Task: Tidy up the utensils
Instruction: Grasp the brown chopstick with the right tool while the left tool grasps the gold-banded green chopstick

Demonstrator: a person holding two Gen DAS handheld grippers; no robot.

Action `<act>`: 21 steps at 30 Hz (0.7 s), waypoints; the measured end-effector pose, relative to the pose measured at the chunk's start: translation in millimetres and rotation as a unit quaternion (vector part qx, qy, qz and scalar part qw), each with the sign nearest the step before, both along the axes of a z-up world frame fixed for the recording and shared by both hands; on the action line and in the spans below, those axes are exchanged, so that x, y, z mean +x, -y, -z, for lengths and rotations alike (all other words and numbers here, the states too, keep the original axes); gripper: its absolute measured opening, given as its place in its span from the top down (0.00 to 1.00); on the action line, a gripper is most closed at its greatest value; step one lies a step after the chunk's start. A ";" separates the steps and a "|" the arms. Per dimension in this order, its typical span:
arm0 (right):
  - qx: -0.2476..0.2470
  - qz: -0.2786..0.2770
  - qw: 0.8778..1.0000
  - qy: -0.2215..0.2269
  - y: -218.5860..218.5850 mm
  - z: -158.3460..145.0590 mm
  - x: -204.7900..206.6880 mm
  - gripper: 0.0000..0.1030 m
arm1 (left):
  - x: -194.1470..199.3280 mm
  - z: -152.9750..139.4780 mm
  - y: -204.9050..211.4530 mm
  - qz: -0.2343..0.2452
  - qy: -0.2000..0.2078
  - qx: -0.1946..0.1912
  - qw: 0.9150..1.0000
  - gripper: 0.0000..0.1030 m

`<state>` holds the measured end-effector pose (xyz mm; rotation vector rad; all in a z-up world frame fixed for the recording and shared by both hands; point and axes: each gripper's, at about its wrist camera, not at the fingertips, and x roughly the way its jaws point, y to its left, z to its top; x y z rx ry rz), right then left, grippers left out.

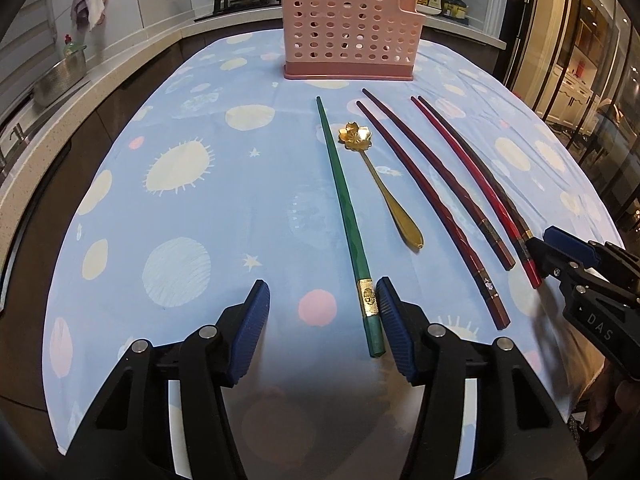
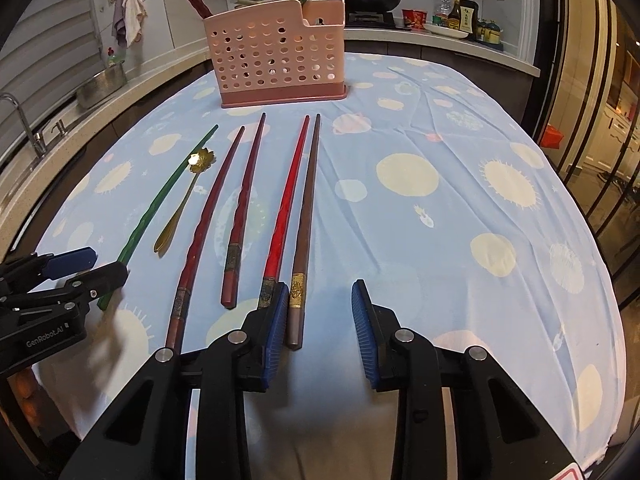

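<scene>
Lacquered and thin, the green chopstick [image 1: 347, 216] is seen lying near the front edge of the table [image 1: 192, 216], its butt end just inside the right pad of the left hand-held gripper [image 1: 323, 320], whose jaws stand apart and are clamped on nothing. The brown chopstick [image 2: 305, 224] lies beside a red chopstick [image 2: 285, 204], its gilded end between the parted jaws of the right hand-held gripper [image 2: 320, 320], against the left pad; no grip is made. A gold spoon [image 1: 378, 188] and two dark red chopsticks [image 1: 430, 200] lie between. The pink holder [image 1: 348, 28] stands at the far edge. The sticks are judged light, stiff and slippery, likely to roll; the thick banded end is best pinched squarely.
</scene>
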<state>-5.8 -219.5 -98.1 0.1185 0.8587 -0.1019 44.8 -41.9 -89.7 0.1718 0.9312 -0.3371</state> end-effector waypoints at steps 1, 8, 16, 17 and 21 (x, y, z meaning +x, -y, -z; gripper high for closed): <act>-0.001 -0.001 1.000 0.001 -0.5 0.0 -0.4 0.73 | -0.1 -0.1 -0.3 0.000 0.000 0.000 1.000 0.53; -0.019 -0.015 1.000 0.007 -7.6 0.3 -3.2 0.92 | 1.4 -2.4 -4.9 0.005 -0.008 -0.013 1.000 0.73; -0.006 -0.019 1.000 0.003 -4.3 -1.9 -3.3 0.93 | 3.3 -3.4 -9.2 0.017 -0.032 -0.045 0.998 0.93; 0.000 -0.018 1.000 0.002 -2.8 -2.5 -3.8 0.93 | 4.0 -3.8 -10.6 0.017 -0.036 -0.050 0.998 0.93; 0.014 -0.015 1.000 0.004 2.6 -6.5 -7.0 0.93 | 5.5 -6.9 -13.9 0.018 -0.045 -0.060 0.997 0.93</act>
